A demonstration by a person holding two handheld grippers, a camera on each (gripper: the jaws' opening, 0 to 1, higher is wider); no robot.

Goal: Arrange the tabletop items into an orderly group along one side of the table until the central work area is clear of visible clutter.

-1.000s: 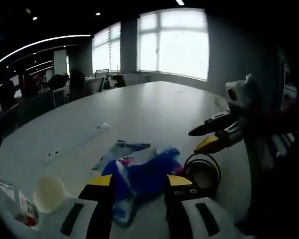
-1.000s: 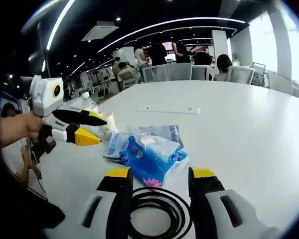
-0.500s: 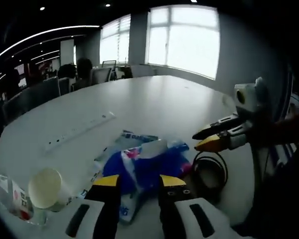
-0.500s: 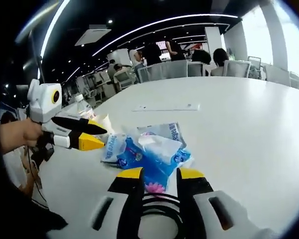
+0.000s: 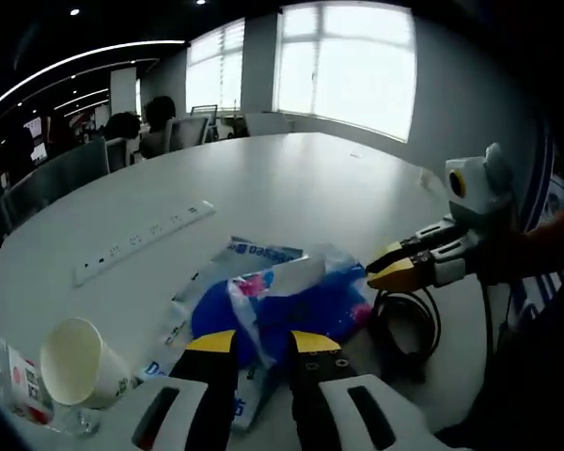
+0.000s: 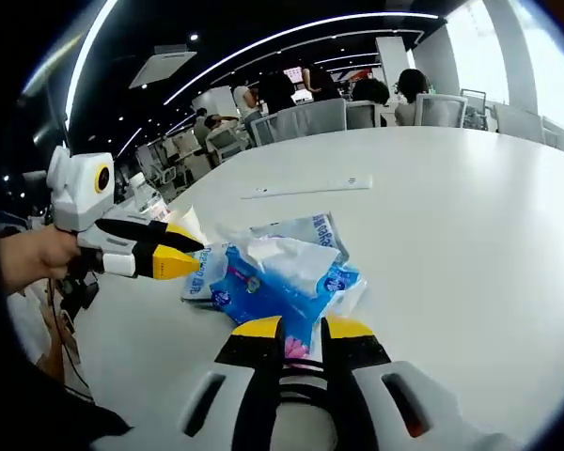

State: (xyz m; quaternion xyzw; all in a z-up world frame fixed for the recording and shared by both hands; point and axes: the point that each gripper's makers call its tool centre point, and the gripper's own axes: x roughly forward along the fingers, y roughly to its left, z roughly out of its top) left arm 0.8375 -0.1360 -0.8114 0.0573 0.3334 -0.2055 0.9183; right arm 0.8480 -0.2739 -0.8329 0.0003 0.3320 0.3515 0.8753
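Since a second ago, our right hand-held gripper (image 6: pixel 303 331) has clamped the black cable coil (image 5: pixel 409 324); our left hand-held gripper (image 5: pixel 258 342) has narrowed, nearly together, before the blue tissue pack (image 5: pixel 282 305).

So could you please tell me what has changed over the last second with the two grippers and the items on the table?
Both pairs of jaws narrowed. The right gripper closed onto the coiled black cable; the left gripper closed at the crinkled blue plastic tissue pack, though its hold is unclear. The pack, the white paper cup lying on its side and the white power strip stayed put.
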